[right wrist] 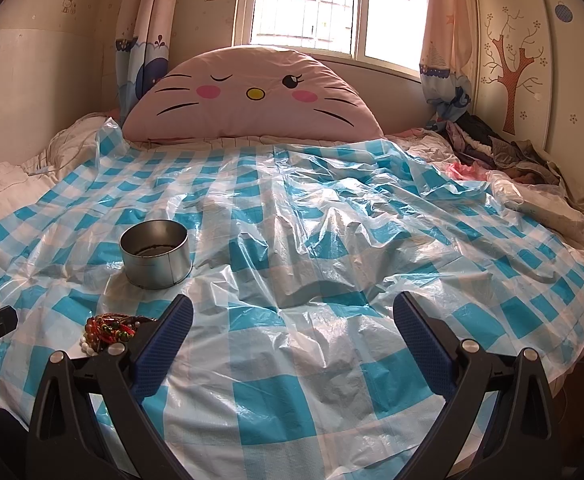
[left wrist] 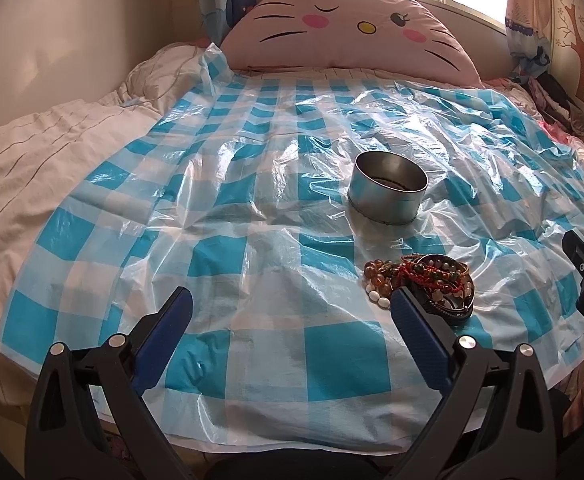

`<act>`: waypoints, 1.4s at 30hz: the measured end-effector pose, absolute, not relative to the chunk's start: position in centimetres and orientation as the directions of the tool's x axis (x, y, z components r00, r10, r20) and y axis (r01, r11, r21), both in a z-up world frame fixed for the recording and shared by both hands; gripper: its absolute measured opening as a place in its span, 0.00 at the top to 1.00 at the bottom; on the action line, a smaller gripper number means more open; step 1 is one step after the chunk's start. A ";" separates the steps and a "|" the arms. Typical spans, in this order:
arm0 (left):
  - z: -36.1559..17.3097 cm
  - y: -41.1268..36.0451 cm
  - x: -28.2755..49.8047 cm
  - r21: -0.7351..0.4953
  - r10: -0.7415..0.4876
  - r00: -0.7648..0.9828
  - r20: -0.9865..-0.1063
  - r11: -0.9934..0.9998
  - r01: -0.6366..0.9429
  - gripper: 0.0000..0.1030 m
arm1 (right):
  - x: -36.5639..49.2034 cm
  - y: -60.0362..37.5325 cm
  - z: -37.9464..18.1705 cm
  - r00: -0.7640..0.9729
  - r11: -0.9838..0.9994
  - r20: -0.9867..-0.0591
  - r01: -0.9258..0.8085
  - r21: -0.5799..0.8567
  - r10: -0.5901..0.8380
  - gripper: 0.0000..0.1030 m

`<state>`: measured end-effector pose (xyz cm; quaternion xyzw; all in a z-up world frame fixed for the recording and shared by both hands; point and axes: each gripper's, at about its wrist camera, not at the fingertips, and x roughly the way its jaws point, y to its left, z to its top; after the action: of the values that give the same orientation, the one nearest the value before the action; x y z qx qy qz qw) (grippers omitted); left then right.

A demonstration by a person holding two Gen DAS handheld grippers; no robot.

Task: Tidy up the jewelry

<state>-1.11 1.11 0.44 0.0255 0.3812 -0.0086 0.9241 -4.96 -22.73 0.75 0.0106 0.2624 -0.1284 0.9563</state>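
A pile of beaded bracelets (left wrist: 424,280) lies on the blue checked plastic sheet (left wrist: 251,240), just past my left gripper's right finger. Behind it stands a round metal tin (left wrist: 388,188), open at the top. My left gripper (left wrist: 292,304) is open and empty, low over the sheet to the left of the pile. My right gripper (right wrist: 292,312) is open and empty, to the right of the pile. In the right wrist view the bracelets (right wrist: 109,332) lie beside its left finger and the tin (right wrist: 155,254) stands behind them.
A pink cat-face pillow (left wrist: 352,24) leans at the head of the bed under a window (right wrist: 304,4). Rumpled white bedding (left wrist: 43,152) lies at the left. A heap of clothes (right wrist: 504,152) lies at the far right by the wall.
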 end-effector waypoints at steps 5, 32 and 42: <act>0.4 1.2 -1.2 0.009 -0.043 0.707 -0.706 0.998 0.069 0.07 | -4.9 -22.7 0.5 0.829 0.967 -0.506 0.250 -0.049 -0.239 0.07; -3.2 -10.9 5.4 0.086 -0.234 0.529 -0.816 0.855 0.512 0.08 | -5.4 -24.8 0.6 0.842 0.965 -0.512 0.247 0.081 -0.173 0.07; -4.5 -8.9 8.9 -0.020 -0.247 0.497 -0.832 0.909 0.417 0.57 | -5.3 -25.7 0.5 0.841 0.960 -0.521 0.247 0.129 -0.146 0.07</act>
<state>8.88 -8.91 -4.51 0.0919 0.4629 -0.1927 0.8603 -5.27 -25.65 0.52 0.0958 0.2627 -0.1029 0.9546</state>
